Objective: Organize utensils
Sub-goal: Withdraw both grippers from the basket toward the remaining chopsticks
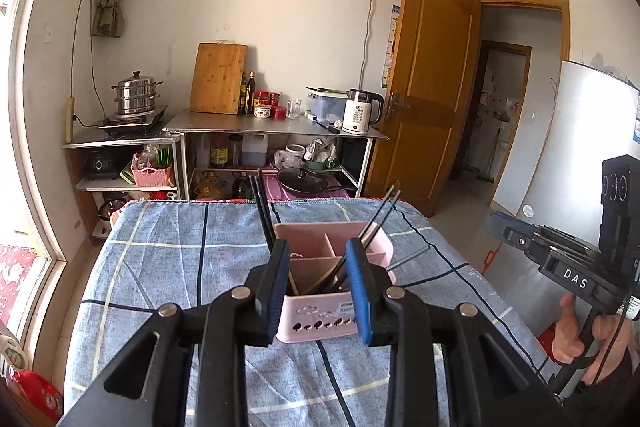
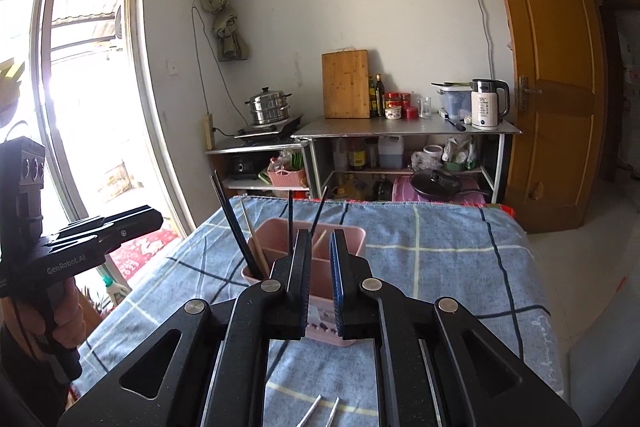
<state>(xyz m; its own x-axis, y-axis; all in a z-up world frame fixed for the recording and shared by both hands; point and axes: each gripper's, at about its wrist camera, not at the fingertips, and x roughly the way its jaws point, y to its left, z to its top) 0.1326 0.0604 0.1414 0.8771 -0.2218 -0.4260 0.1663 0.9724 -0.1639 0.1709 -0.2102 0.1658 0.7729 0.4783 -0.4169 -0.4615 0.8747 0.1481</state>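
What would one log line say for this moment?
left gripper: open, empty | right gripper: open, empty | chopsticks: in pink caddy

Left claw (image 1: 320, 289): matte black linkage arms, round silver pivot pins, blue ribbed pads (image 1: 357, 291) on black fingers. Right claw (image 2: 319, 285): same black build, silver pins, dark blue pads (image 2: 336, 287). Black handle of the right unit lettered "DAS" in white; the left unit's marked "GenRobot.AI". Thin black cable ran beside the right hand (image 1: 576, 339). Dark sleeve at the wrist.
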